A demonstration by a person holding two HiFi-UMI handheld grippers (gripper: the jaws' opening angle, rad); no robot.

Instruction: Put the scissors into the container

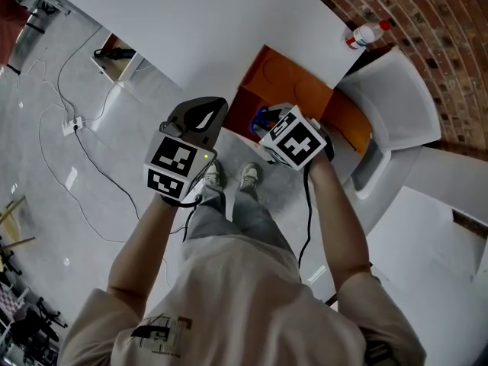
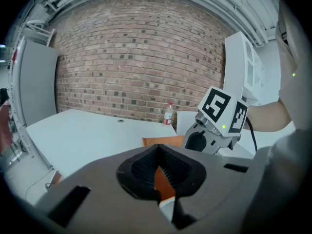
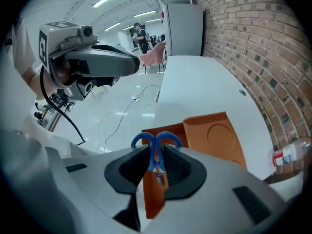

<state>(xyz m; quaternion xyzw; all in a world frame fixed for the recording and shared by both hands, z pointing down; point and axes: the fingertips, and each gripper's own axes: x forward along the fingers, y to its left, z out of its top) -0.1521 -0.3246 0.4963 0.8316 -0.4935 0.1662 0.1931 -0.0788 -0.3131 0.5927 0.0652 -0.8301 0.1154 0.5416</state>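
Note:
Blue-handled scissors (image 3: 156, 143) stand upright between the jaws of my right gripper (image 3: 155, 156), which is shut on them just below the handles. In the head view the scissors (image 1: 262, 116) and right gripper (image 1: 264, 126) hover over the near edge of the orange container (image 1: 293, 86). The container (image 3: 214, 135) is a shallow open orange box lying beside the white table (image 3: 204, 87). My left gripper (image 1: 216, 107) hangs to the left of the right one, shut with nothing in it. In its own view the left gripper (image 2: 156, 152) has its jaws meeting at the tip, and the container (image 2: 163, 141) shows behind them.
A plastic bottle (image 1: 366, 34) with a red cap stands on the table's far corner by the brick wall. A white chair (image 1: 396, 105) sits to the right of the container. Cables (image 1: 76, 128) trail over the grey floor at left. The person's feet (image 1: 229, 178) are below the grippers.

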